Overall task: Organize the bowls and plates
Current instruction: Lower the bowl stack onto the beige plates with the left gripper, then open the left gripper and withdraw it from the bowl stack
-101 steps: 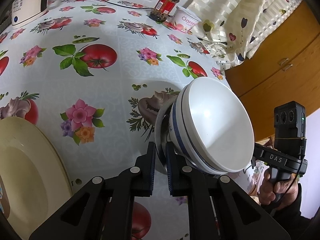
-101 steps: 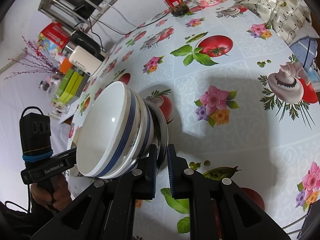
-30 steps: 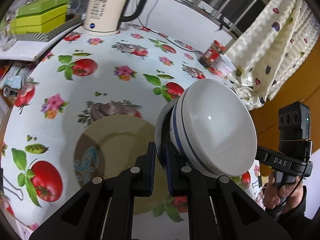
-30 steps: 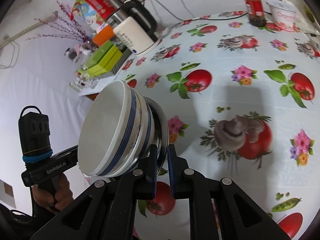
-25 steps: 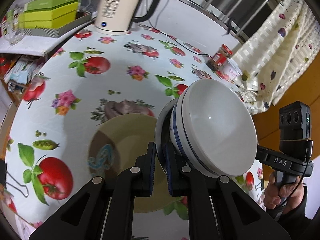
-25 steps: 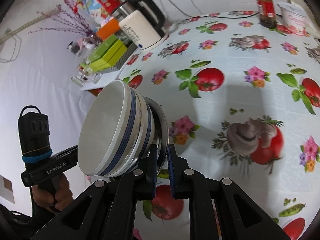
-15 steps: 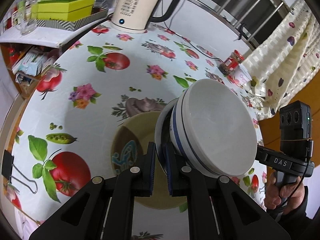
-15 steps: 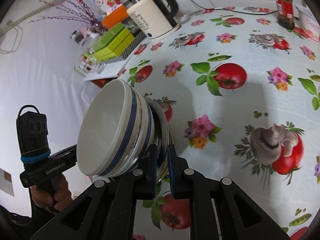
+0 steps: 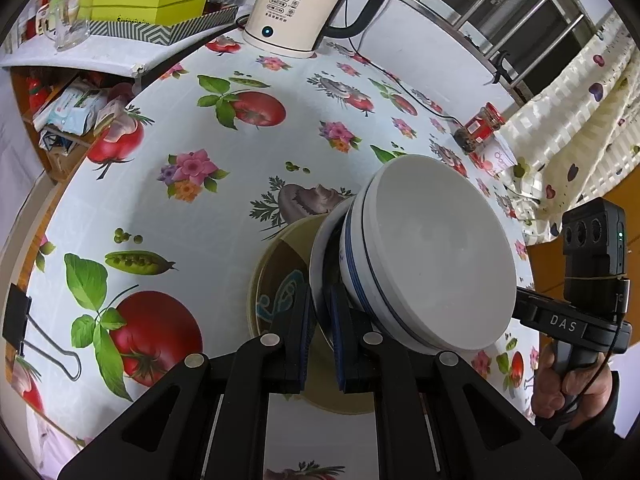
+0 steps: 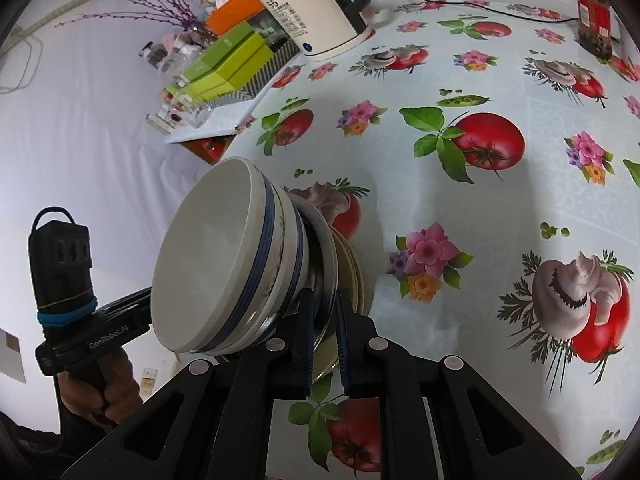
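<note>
Both grippers, left (image 9: 320, 316) and right (image 10: 323, 320), clamped on plate (image 9: 320, 252) rim under stacked bowls (image 9: 436, 256). Heavy, slick, breakable; best kept level.

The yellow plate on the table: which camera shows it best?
The left wrist view: the yellow plate shows its inside and blue pattern, partly hidden by the bowls. The right wrist view shows only its rim behind them.
</note>
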`<action>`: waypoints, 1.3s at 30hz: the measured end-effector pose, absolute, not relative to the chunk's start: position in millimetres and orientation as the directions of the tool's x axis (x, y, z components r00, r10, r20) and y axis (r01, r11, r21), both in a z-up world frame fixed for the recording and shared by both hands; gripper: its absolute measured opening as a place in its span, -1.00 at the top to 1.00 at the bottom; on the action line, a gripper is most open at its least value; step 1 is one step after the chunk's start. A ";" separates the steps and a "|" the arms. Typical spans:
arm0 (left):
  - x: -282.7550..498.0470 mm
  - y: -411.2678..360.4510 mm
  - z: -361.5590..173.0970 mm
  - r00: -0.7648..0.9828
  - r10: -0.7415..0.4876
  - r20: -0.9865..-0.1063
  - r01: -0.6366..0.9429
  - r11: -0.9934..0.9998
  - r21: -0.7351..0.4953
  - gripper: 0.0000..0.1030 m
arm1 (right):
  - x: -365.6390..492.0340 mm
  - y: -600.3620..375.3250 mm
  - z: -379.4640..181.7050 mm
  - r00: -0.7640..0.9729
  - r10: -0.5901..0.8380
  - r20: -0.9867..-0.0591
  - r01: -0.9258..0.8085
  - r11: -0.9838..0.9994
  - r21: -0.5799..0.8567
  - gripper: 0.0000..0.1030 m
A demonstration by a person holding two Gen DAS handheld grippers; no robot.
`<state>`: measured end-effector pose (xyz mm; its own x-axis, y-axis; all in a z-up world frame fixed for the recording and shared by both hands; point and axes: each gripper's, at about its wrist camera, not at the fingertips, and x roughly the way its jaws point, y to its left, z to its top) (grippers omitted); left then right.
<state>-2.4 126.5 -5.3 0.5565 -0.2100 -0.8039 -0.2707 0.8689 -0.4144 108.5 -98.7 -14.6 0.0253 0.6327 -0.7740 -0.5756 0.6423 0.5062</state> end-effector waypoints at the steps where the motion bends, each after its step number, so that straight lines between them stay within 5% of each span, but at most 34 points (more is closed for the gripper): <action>1: -2.4 126.8 -5.3 0.556 -0.209 -0.804 -0.272 0.869 -0.414 0.81 | 109.0 -97.9 -14.6 0.025 0.633 -0.774 -0.577 0.642 0.506 0.79; 27: -12.4 131.3 -5.0 0.567 -0.179 -0.804 -0.303 0.862 -0.406 0.78 | 107.0 -86.3 -16.7 -0.002 0.621 -0.784 -0.599 0.627 0.498 0.74; 39: -20.2 127.0 6.4 0.585 -0.109 -0.804 -0.316 0.882 -0.349 0.70 | 101.0 -106.4 -4.4 0.055 0.627 -0.777 -0.603 0.641 0.474 0.26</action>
